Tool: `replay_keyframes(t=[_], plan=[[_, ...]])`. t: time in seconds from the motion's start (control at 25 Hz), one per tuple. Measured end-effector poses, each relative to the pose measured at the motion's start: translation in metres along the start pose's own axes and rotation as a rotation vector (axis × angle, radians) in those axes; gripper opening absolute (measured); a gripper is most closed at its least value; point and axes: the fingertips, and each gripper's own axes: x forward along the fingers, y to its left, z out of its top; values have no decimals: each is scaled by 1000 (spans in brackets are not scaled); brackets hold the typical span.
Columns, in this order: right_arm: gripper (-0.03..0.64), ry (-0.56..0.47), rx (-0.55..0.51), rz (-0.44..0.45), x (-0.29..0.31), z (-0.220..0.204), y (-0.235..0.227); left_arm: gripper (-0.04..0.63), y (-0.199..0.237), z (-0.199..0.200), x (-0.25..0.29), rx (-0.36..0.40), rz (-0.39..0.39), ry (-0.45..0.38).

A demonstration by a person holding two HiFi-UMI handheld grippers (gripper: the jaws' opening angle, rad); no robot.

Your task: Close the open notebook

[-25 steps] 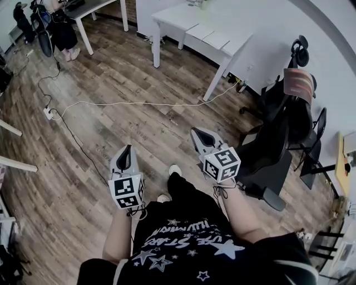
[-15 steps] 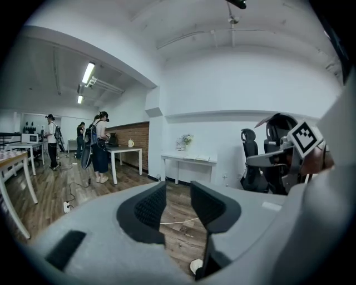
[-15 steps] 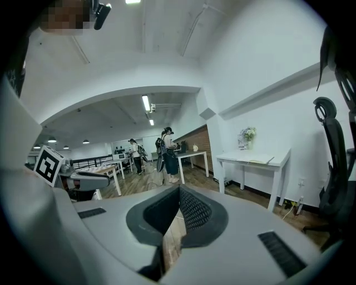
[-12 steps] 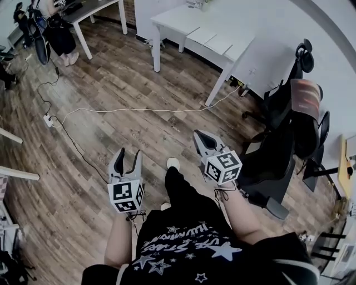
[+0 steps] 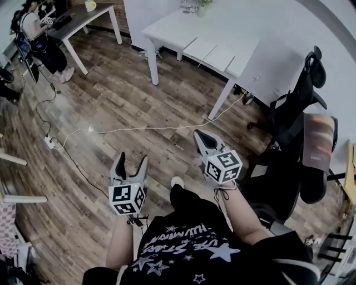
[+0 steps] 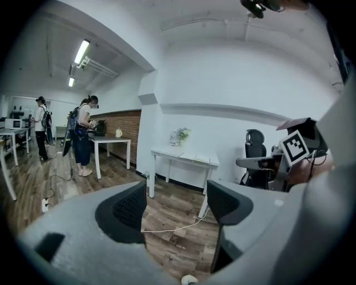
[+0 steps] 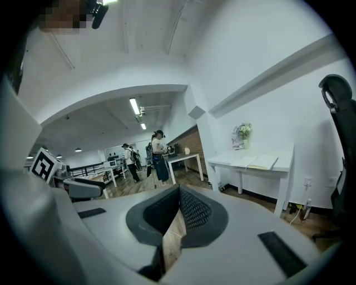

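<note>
The open notebook [image 5: 218, 54] lay flat on the white desk [image 5: 169, 23] against the wall, its pages spread and facing up, near the desk's right end. A small plant [image 5: 203, 3] stood at the back edge of that desk, beside the notebook. Both pairs of tongs were well apart from the desk, held out over the wooden floor [image 5: 111, 94] in front of the person's body.

The left tongs [image 5: 130, 163] stood wide, their jaws having just been opening, and nothing sat between them. The left gripper view showed only floor and a stretch of white cable [image 5: 150, 129] through the gap. The right tongs [image 5: 204, 139] were closed and held nothing. In the right gripper view the 2 pads met at the tip, with only a thin wedge of floor showing behind them.

The cable ran across the floor from the left side toward the foot of the white desk. A black office chair [image 5: 297, 106] stood to the right of the desk, near the right tongs. One white shoe [image 5: 177, 181] of the person showed between the 2 arms. At the far upper left a person [image 5: 39, 33] stood beside a second desk [image 5: 83, 15].
</note>
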Motion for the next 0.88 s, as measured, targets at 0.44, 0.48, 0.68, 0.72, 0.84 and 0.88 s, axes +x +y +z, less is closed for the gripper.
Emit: replay_keyframes(t=[0.44,0.48,0.68,0.72,0.84,0.88], plan=[[3,-37,38,-76,66,46,-119,342,-24,50,151,106,-93,39],[3,-39,44,-83,68,47,-125,344,-24,52,160,94,-97,42],[3,-42,75,-134,73,47,-156,344,-21,69,201,84,-120,40],[3,-42,83,-147,74,47,-162,343,-20,73,209,82,-129,40],[3,-39,100,-185,77,47,-179,343,-20,80,234,76,-159,47],[3,-40,103,-200,78,48,-186,344,-21,81,244,79,-170,52]])
